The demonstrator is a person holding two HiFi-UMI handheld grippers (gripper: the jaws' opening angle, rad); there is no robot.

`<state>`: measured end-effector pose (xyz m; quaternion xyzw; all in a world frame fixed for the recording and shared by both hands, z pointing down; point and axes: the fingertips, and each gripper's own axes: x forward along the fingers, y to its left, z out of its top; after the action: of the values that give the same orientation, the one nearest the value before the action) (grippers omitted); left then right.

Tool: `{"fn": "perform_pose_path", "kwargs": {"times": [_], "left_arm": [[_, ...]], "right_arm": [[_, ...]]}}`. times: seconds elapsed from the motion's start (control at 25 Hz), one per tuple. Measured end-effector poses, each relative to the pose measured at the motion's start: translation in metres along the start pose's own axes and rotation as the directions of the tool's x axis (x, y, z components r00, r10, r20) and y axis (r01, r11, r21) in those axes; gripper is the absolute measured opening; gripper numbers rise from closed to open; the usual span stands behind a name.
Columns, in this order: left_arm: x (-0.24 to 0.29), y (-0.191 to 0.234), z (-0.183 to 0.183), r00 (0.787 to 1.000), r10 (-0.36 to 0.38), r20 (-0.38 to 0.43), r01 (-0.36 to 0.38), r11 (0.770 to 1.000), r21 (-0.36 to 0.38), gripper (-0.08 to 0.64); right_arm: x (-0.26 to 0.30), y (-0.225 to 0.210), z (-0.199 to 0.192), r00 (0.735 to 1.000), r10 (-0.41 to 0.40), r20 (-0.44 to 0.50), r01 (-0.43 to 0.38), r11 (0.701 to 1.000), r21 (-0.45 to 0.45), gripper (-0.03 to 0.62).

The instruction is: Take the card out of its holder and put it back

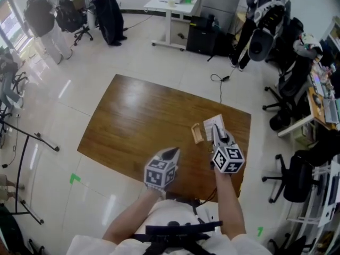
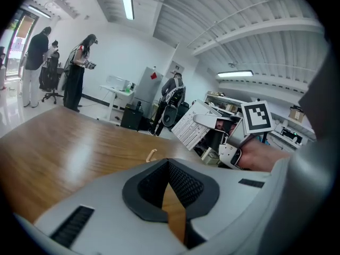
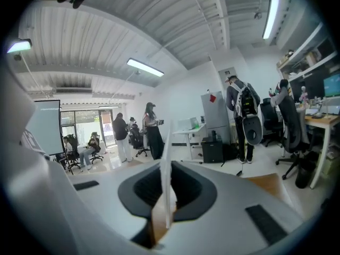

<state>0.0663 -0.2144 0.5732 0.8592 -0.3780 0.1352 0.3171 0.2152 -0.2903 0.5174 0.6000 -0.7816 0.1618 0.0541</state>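
White printed card (image 1: 213, 122) stands pinched edge-on in the right gripper (image 1: 218, 135). Tan wooden holder (image 1: 197, 133) sits just to that gripper's left. The left gripper (image 1: 170, 152) is clenched, empty.

I see the white printed card (image 1: 212, 122) held up off the brown wooden table (image 1: 138, 116), pinched edge-on between my right gripper's (image 1: 218, 135) jaws. The small tan wooden holder (image 1: 197, 133) rests on the tabletop just left of the card, not touching it.
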Motion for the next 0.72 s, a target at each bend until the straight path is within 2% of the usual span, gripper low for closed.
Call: {"fn": "perform_pose_path", "kwargs": {"times": [0.24, 0.48, 0.72], "left_arm": [[-0.022, -0.013, 0.006, 0.998, -0.028, 0.049, 0.026, 0.999, 0.034, -0.004], [-0.037, -0.022, -0.003, 0.998, -0.051, 0.047, 0.048, 0.997, 0.06, -0.003], [-0.039, -0.03, -0.008, 0.997, -0.068, 0.043, 0.064, 0.995, 0.078, -0.003]], "right_arm": [[-0.058, 0.013, 0.007, 0.999, -0.031, 0.039, 0.028, 0.998, 0.065, 0.021], [-0.104, 0.027, -0.039, 0.997, -0.076, 0.0, 0.075, 0.982, 0.175, 0.021], [-0.124, 0.039, -0.08, 0.995, -0.081, -0.051, 0.091, 0.963, 0.252, 0.021]]}}
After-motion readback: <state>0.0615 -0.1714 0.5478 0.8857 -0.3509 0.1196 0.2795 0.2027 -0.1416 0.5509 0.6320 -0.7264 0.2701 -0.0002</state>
